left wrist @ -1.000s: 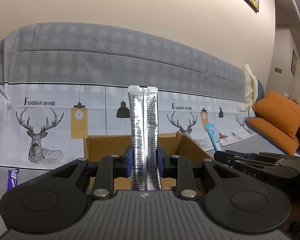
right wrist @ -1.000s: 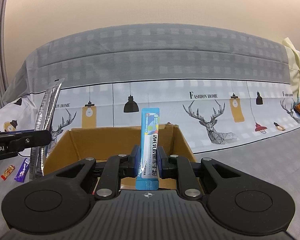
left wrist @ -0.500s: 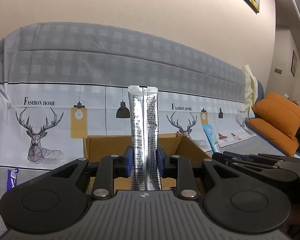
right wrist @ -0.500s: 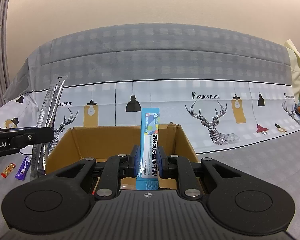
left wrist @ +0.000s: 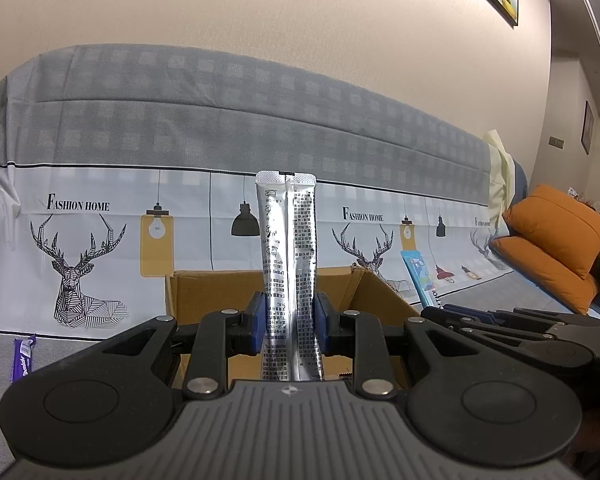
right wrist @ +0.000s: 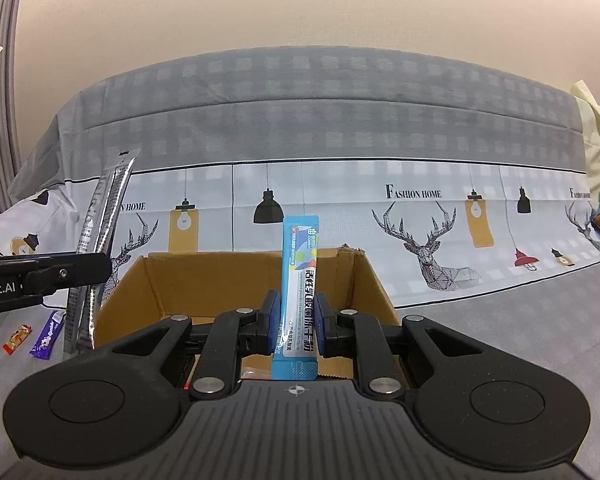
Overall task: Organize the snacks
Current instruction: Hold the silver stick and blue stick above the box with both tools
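Note:
My left gripper is shut on a silver stick pack, held upright in front of an open cardboard box. My right gripper is shut on a blue stick pack, held upright over the near edge of the same box. In the right wrist view the left gripper and its silver pack show at the left, beside the box. In the left wrist view the right gripper and its blue pack show at the right.
The box stands on a grey sofa seat with a deer-print cover on the backrest. A purple snack bar and a red candy lie left of the box. Orange cushions sit at the far right.
Both grippers have drifted slightly toward the box, the right one a little more; both still hold their packs upright.

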Tool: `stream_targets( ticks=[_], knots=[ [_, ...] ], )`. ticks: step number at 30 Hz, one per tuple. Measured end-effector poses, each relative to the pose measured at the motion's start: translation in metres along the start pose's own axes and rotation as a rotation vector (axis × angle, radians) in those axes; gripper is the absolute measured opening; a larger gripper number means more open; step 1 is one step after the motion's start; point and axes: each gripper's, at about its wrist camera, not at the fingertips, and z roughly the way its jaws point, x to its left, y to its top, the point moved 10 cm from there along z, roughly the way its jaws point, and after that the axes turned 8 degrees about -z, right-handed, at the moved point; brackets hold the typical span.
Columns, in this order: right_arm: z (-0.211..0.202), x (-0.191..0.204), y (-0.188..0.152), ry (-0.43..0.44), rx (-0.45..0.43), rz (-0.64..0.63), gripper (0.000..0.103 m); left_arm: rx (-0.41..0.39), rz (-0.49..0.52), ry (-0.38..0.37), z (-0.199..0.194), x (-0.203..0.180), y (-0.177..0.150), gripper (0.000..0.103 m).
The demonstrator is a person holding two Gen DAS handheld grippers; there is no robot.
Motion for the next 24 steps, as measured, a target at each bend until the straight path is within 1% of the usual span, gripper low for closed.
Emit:
stream_targets(
  ticks=[24],
  knots=[
    [0.0021,0.0009,-0.0003,0.001,0.005,-0.004,0.019,-0.010,-0.009,-0.013,0.0008,-0.0038,0.0013,0.028]
  ],
)
